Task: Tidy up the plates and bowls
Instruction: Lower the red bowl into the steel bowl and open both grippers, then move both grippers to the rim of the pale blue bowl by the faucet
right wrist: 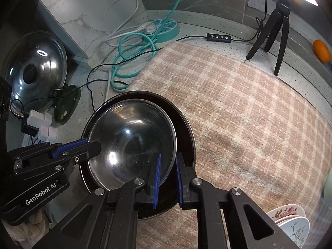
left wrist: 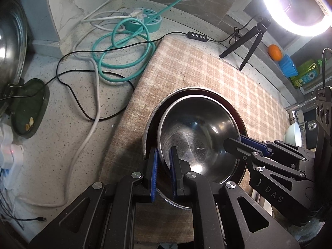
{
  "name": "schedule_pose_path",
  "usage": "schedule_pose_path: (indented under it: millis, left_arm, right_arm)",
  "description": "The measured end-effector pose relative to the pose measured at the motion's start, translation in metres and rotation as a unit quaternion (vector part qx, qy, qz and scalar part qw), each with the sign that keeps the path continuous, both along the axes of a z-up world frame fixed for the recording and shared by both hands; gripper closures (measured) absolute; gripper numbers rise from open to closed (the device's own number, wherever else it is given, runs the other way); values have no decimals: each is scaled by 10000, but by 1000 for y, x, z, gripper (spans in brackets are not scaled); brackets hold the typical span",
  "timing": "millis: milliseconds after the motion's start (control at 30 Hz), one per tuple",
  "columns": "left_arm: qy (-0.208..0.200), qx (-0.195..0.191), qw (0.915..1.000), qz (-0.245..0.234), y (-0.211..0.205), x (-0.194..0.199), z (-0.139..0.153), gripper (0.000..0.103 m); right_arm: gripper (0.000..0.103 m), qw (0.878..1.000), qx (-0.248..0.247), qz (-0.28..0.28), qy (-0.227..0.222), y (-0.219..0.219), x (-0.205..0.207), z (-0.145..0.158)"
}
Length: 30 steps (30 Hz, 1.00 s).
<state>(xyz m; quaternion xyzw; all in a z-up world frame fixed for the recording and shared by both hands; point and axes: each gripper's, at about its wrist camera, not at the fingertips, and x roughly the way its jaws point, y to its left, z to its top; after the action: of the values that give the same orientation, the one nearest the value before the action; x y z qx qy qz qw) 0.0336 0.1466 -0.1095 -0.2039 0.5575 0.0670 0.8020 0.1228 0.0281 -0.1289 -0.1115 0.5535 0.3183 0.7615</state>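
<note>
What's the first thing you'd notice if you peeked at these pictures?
A shiny round steel bowl sits inside a wider dark pan on the pink checked cloth, with two black grippers' jaws on its opposite rims. Behind it, a teal coiled cable loops on the counter, and a glaring ring light shines top right.

black grippers [left wrist: 164, 172], blue pads [left wrist: 154, 178], silver screws

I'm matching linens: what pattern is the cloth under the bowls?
Pink-and-cream plaid cloth; right wrist view shows it best.

A blown-out ring light [left wrist: 296, 6] glares top right; fisheye edges darken.
</note>
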Motion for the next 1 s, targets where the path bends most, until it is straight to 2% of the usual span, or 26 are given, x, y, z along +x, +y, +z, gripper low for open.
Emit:
schedule_pose_path:
  millis: [333,567,767,1000]
  left_arm:
    - [-148,37,9999,55,1,-2,12,93]
    - [-393,-130,9991,-13,-8,0,33,93]
    - [-685,-287,9967,-317,-38,10,57,93]
    - [-865,-517,9913,-846,-93,28,74,93]
  right_arm:
    - [86,9996,230,-109,-101,-12,2,16]
    - [86,9972,686,-302,-12,-38,1,40]
    - [86,9909,1181,-635,96,-88,1,64]
    - [86,9811,1535,-1171,-148,-166,4,94]
